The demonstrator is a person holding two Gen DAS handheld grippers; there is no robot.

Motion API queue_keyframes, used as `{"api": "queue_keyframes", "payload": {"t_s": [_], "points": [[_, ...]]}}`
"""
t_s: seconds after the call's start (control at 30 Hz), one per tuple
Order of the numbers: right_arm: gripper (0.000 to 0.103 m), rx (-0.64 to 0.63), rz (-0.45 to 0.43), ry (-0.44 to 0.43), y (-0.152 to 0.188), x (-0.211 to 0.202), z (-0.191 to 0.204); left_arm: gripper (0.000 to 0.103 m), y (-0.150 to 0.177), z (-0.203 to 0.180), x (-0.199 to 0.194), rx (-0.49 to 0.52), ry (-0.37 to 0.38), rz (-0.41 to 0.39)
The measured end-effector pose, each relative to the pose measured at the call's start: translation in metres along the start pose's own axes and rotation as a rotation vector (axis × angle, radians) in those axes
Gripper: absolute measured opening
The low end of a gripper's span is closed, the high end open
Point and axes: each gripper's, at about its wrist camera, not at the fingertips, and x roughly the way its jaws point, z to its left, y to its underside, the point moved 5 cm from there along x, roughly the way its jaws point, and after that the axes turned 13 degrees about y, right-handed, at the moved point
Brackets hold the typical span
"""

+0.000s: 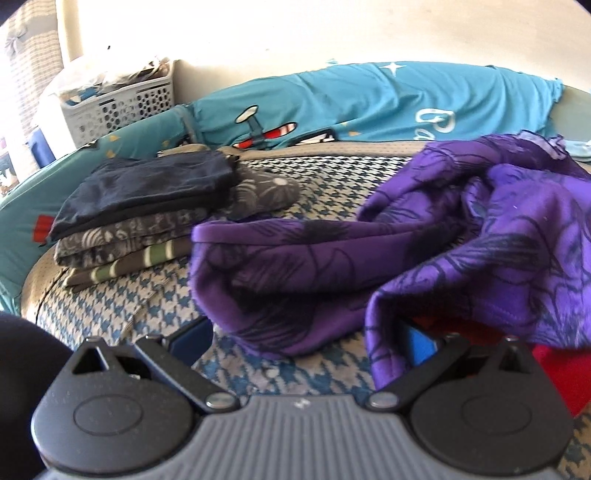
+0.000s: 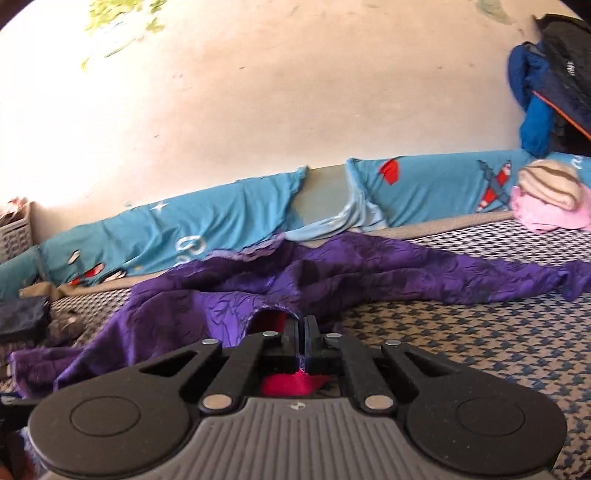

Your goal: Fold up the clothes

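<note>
The left black-and-grey tongs (image 1: 303, 332) fill the bottom of the left wrist view, their blue-padded fingers (image 1: 192, 336) spread wide apart and angled downward. The right black-and-grey tongs (image 2: 303, 332) sit at the lower centre of the right wrist view, fingers pressed together, pinching a thin edge of purple cloth (image 2: 221, 306).

White laundry basket (image 1: 122, 101) beside pale wall (image 1: 295, 33)

The houndstooth-covered bed (image 1: 110, 306) carries a crumpled purple garment (image 1: 406, 251) beside a stack of folded clothes (image 1: 140, 218).
</note>
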Motion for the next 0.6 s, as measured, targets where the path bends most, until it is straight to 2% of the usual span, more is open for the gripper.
{"api": "queue_keyframes", "payload": {"t_s": [0.2, 0.33, 0.4, 0.47, 0.6], "points": [[0.005, 0.044, 0.003, 0.064, -0.004, 0.004, -0.018, 0.103, -0.003, 0.001, -0.003, -0.002, 0.011, -0.008], [0.006, 0.084, 0.007, 0.101, -0.004, 0.004, -0.031, 0.103, -0.003, -0.005, -0.005, 0.007, 0.046, -0.009], [0.009, 0.095, 0.027, 0.123, -0.002, 0.007, -0.035, 0.103, -0.003, -0.008, -0.006, 0.017, 0.059, -0.014], [0.017, 0.101, 0.047, 0.15, 0.001, 0.011, -0.039, 0.103, -0.003, -0.01, -0.007, 0.026, 0.072, -0.019], [0.024, 0.122, 0.079, 0.159, 0.006, 0.014, -0.043, 0.103, -0.004, -0.013, -0.009, 0.03, 0.096, -0.031]]}}
